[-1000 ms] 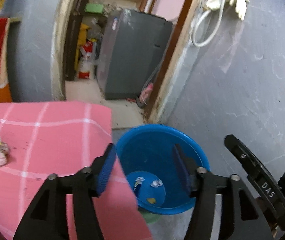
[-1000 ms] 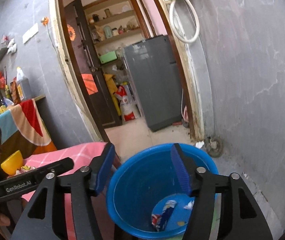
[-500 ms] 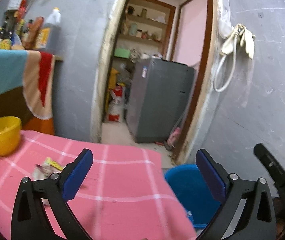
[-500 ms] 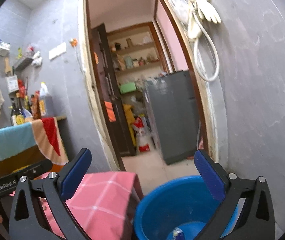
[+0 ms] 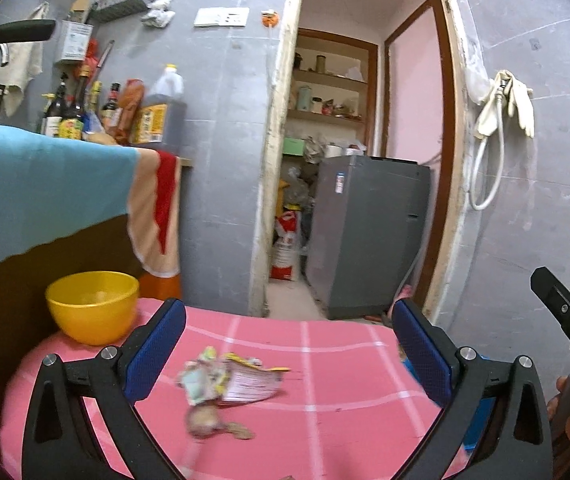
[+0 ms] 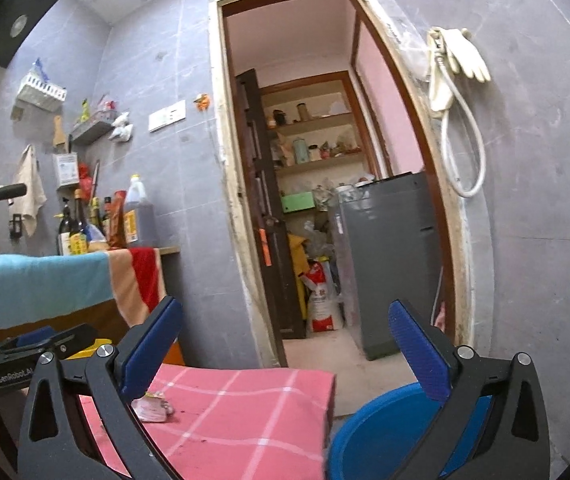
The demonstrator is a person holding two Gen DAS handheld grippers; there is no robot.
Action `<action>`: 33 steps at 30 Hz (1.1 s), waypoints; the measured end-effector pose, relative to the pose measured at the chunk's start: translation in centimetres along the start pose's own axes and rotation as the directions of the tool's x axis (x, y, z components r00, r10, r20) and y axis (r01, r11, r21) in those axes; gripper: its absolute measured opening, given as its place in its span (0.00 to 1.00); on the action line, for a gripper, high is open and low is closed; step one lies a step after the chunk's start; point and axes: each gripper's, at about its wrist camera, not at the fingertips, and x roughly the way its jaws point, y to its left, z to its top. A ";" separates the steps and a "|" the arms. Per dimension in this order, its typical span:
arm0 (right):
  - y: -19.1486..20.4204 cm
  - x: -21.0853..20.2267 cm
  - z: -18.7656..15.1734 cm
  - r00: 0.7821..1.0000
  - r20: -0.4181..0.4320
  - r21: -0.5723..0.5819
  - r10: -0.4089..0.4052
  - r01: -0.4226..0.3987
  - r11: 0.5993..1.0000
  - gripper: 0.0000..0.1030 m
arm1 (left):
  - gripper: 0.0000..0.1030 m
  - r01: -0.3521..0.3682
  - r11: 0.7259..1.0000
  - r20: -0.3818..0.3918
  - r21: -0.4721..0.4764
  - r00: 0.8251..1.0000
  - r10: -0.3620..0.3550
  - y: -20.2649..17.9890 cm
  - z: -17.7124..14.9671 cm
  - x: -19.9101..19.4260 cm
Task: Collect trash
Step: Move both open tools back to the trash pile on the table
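Note:
Crumpled wrappers (image 5: 231, 378) and a brown scrap (image 5: 209, 426) lie on the pink checked table (image 5: 325, 420), between and just beyond the blue pads of my left gripper (image 5: 289, 350), which is wide open and empty. In the right wrist view the same wrappers (image 6: 151, 404) show at the table's left, and the blue bucket (image 6: 381, 428) stands on the floor to the right of the table (image 6: 253, 412). My right gripper (image 6: 285, 342) is wide open and empty, raised above the table's corner and the bucket's rim.
A yellow bowl (image 5: 93, 306) sits at the table's back left. Behind it a counter with a striped towel (image 5: 45, 196) carries bottles (image 5: 117, 108). A doorway shows a grey appliance (image 5: 369, 236). The grey wall (image 6: 545, 220) closes the right side.
Both grippers opened wide and lifted away from the bucket. The left one swung left over the table, so the wrappers now lie in front of it.

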 end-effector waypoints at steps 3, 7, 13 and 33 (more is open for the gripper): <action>1.2 0.6 -0.3 1.000 -0.013 -0.010 0.024 -0.024 1.000 1.00 | 0.98 -0.032 0.999 0.002 -0.005 0.999 0.032 1.6 0.0 -0.4; 2.4 1.1 -0.6 0.998 -0.029 -0.024 0.051 -0.052 0.998 1.00 | 0.98 -0.069 0.997 -0.001 -0.019 0.998 0.069 3.7 0.0 -0.9; 4.1 2.2 -1.3 0.994 -0.065 -0.033 0.083 -0.085 0.996 1.00 | 0.98 -0.121 0.992 -0.019 -0.039 0.993 0.120 6.7 -0.7 -1.4; 8.8 7.1 -6.1 0.905 -0.402 -0.125 0.140 -0.206 0.971 1.00 | 0.98 -0.136 0.990 -0.256 -0.020 0.958 0.127 10.7 -5.1 1.1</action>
